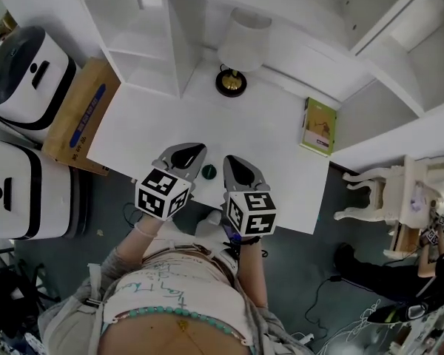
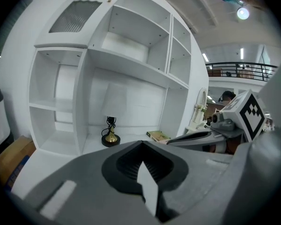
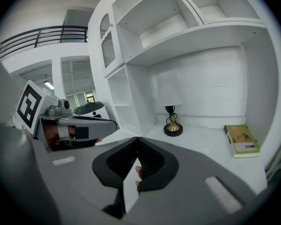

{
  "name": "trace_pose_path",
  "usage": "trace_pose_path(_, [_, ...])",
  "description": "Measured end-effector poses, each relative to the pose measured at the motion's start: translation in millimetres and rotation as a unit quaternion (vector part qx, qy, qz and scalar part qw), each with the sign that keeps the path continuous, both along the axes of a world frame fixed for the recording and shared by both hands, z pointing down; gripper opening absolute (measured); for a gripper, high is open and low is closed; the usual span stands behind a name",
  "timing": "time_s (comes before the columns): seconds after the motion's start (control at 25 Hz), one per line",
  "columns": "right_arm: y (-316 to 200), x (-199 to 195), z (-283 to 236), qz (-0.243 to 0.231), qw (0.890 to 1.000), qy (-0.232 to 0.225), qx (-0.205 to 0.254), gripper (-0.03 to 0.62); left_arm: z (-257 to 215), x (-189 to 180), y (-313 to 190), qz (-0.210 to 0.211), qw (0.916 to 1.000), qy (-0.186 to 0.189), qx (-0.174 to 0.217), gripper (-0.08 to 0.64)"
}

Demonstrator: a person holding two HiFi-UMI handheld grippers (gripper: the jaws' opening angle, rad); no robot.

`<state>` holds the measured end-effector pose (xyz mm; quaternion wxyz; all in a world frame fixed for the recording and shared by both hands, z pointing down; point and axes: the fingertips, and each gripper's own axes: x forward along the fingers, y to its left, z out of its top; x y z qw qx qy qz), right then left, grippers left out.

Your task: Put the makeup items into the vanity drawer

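Observation:
A small dark green round item (image 1: pixel 209 171) lies on the white vanity top (image 1: pixel 281 168) near its front edge, between my two grippers. My left gripper (image 1: pixel 198 149) hovers just left of it, jaws closed tip to tip (image 2: pixel 141 142) with nothing held. Just right of the item, my right gripper (image 1: pixel 228 158) also has its jaws together (image 3: pixel 137 138). A small pinkish bit shows behind their gap; I cannot tell what it is. Each gripper sees the other beside it. No drawer shows in any view.
A gold-based lamp (image 1: pixel 231 82) stands at the back of the top, with a green book (image 1: pixel 318 126) at the right edge. White shelves (image 1: pixel 137 39) rise at the back left. A cardboard box (image 1: pixel 81 113) and two white appliances (image 1: pixel 22 72) sit to the left, and a white stool (image 1: pixel 374 191) to the right.

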<state>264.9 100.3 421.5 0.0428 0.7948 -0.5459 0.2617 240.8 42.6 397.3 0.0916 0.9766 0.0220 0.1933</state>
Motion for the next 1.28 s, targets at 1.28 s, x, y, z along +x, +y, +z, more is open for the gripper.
trace_pose_path(1.28, [-38, -19, 41, 0.066, 0.996, -0.019, -0.058, 0.028, 12, -38, -63, 0.033, 0.9990, 0.000, -0.028, 0.002])
